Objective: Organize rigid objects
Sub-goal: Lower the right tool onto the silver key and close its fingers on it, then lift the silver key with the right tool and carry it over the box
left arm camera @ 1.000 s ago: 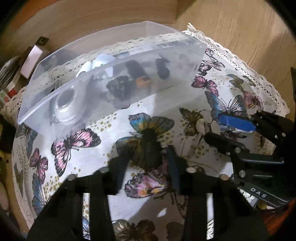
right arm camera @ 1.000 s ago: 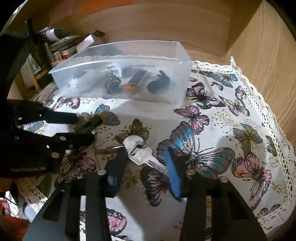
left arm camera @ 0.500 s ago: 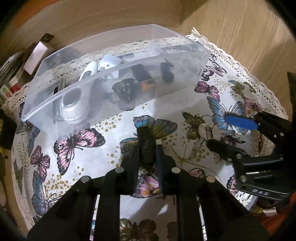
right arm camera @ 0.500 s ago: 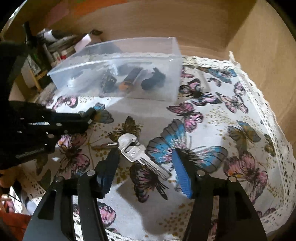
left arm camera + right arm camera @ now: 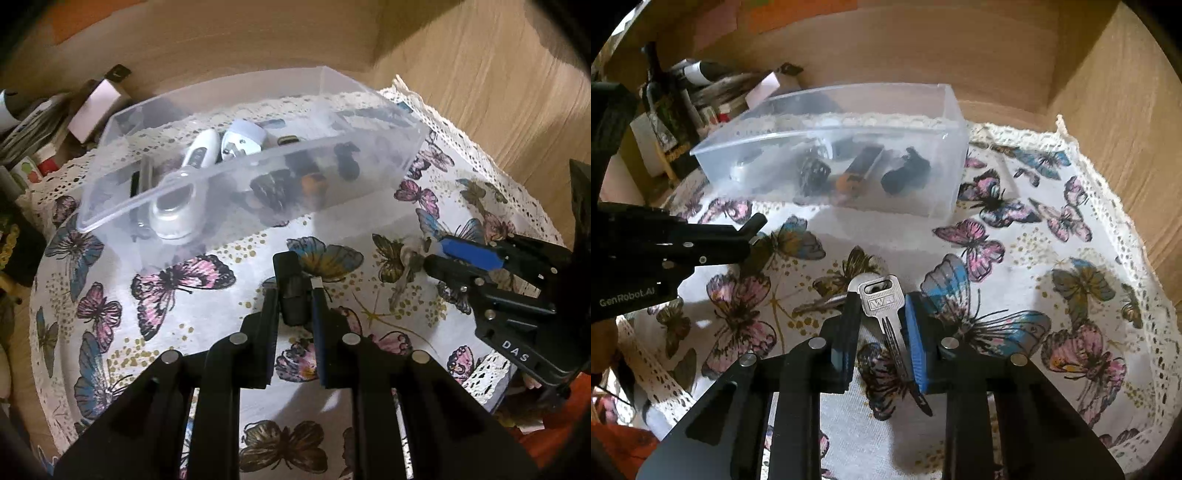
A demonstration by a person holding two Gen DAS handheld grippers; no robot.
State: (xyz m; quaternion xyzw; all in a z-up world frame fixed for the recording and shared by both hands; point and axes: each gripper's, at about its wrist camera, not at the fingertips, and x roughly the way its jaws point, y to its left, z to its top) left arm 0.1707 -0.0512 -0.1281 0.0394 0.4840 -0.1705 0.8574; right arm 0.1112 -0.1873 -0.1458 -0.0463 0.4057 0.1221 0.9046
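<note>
My left gripper (image 5: 295, 295) pinches a small black plastic stick (image 5: 291, 291); right gripper (image 5: 881, 325) clamps the silver metal key (image 5: 882, 306), jaws just closed.

surface: butterfly tablecloth (image 5: 1015, 280) | on it: clear plastic box (image 5: 923, 192), keys (image 5: 882, 306)

Small black object (image 5: 293, 295) in left claw (image 5: 294, 293)
</note>
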